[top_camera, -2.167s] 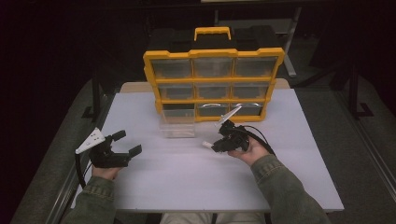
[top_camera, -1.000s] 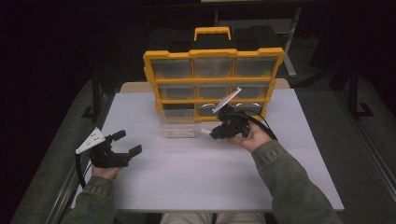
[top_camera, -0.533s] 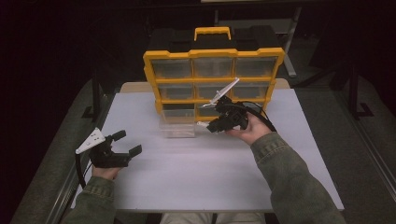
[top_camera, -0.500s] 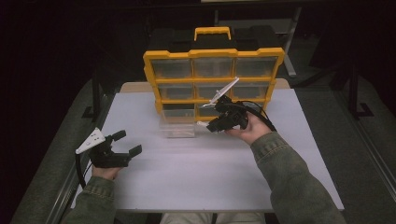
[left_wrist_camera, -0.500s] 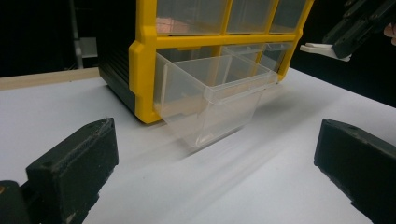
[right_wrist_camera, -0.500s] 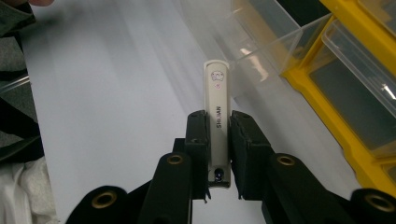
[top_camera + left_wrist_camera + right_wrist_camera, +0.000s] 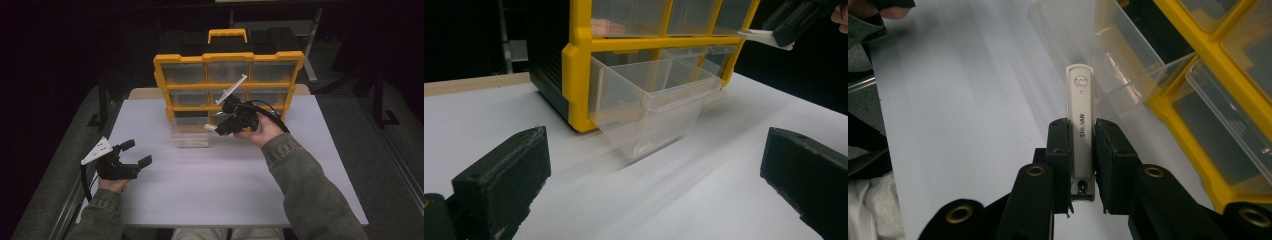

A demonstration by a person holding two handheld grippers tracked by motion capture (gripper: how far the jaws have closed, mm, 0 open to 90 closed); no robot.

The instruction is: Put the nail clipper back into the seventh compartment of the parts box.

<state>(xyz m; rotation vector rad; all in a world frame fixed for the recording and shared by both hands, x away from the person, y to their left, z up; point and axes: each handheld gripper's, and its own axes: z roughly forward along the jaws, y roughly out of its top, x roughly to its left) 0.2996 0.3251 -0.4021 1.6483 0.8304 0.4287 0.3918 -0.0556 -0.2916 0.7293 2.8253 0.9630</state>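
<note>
White nail clipper (image 7: 1081,125) pinched in right claw (image 7: 226,123), now raised from the counter (image 7: 200,200) to frame centre, just beside the pulled-out clear drawer (image 7: 190,136) of the yellow organizer (image 7: 229,85). Left claw (image 7: 134,152) unchanged at lower left, jaws spread, empty.

One readable word, on the clipped item.
The slim cream-white nail clipper (image 7: 1081,120) between the jaws carries "SHUNAN" in dark letters along its length.
</note>
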